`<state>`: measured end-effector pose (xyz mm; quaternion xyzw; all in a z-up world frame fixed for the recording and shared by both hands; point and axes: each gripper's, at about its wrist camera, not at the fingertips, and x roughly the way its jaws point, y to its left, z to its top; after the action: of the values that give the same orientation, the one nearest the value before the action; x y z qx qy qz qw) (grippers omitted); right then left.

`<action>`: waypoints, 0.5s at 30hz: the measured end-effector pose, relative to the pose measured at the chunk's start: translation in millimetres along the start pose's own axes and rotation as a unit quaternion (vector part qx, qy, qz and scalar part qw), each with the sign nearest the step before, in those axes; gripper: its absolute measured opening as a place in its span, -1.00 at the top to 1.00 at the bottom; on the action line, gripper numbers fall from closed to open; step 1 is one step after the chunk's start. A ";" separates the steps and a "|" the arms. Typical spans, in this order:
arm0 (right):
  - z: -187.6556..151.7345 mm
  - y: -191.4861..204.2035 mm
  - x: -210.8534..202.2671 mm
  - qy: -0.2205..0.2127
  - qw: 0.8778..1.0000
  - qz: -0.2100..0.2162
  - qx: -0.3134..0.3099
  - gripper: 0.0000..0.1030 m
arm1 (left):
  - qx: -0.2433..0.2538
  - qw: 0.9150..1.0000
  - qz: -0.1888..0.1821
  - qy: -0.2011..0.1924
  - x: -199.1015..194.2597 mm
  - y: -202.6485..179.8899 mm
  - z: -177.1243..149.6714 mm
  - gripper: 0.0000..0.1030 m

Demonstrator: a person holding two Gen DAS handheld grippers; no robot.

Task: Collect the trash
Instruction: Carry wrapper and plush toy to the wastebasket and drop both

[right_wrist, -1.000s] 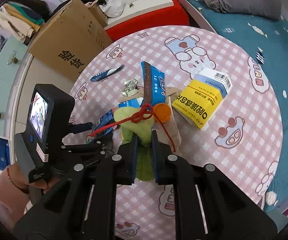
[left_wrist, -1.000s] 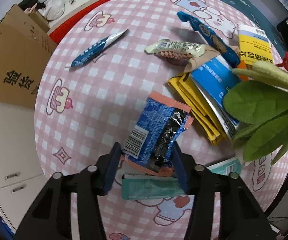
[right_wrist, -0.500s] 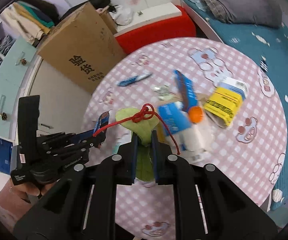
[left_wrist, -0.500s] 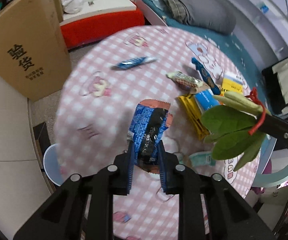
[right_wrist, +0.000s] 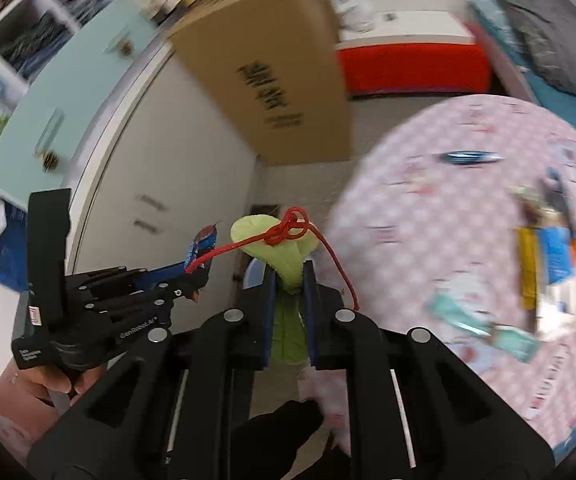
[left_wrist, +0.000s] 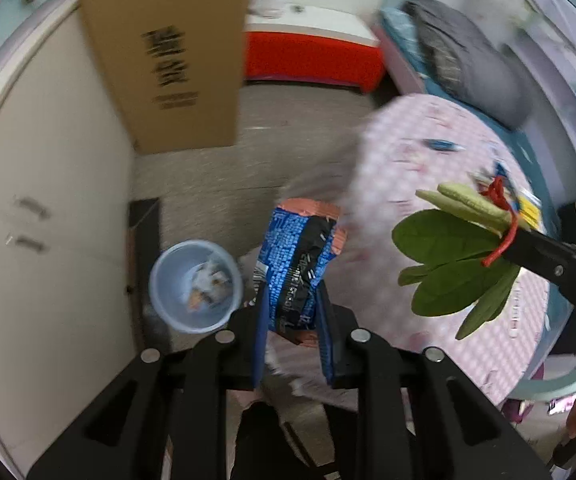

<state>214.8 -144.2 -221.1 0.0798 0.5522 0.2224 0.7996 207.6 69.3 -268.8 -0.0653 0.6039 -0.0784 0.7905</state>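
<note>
Now blue wrapper clamped in left tongs, leafy bundle in right tongs.

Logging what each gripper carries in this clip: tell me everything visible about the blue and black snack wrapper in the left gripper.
The crinkled blue and black foil snack wrapper has salmon-orange sealed ends and small white print. It stands roughly upright, its lower part pinched between the left gripper's blue pads, touching nothing else. It hangs over the floor beside the pink checked table, close to the pale blue plastic bin.

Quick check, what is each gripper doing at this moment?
Left gripper: closed on the blue and black foil snack wrapper.
Right gripper: closed on the green leafy vegetable bunch tied with red string.
</note>
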 end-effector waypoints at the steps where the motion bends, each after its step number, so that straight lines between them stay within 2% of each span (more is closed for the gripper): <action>1: 0.6 13.0 11.8 0.009 1.000 0.004 -0.008 0.75 | -0.014 1.000 0.009 0.000 -3.1 19.7 -4.5 0.59; 9: 5.3 93.5 98.8 0.071 0.995 0.018 -0.067 0.73 | -0.090 0.995 0.047 0.001 -22.7 120.7 -31.5 0.59; 11: 7.9 102.6 118.9 0.087 0.993 0.013 -0.072 0.50 | -0.106 0.993 0.052 0.000 -25.7 138.4 -34.9 0.59; 12: 9.0 106.8 131.6 0.093 0.993 0.006 -0.071 0.05 | -0.113 0.992 0.054 0.001 -26.3 145.6 -36.2 0.59; 13: 10.0 110.2 139.2 0.095 0.993 0.001 -0.072 -0.15 | -0.121 0.991 0.058 0.003 -26.4 154.7 -37.2 0.59; 15: 11.3 117.5 151.8 0.108 0.991 -0.005 -0.081 -0.15 | -0.130 0.990 0.062 0.006 -27.2 164.6 -39.8 0.59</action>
<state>238.0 28.9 -301.6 -0.0122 0.6156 0.2697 0.7404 169.6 235.7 -286.0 -0.1299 0.6165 0.0494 0.7750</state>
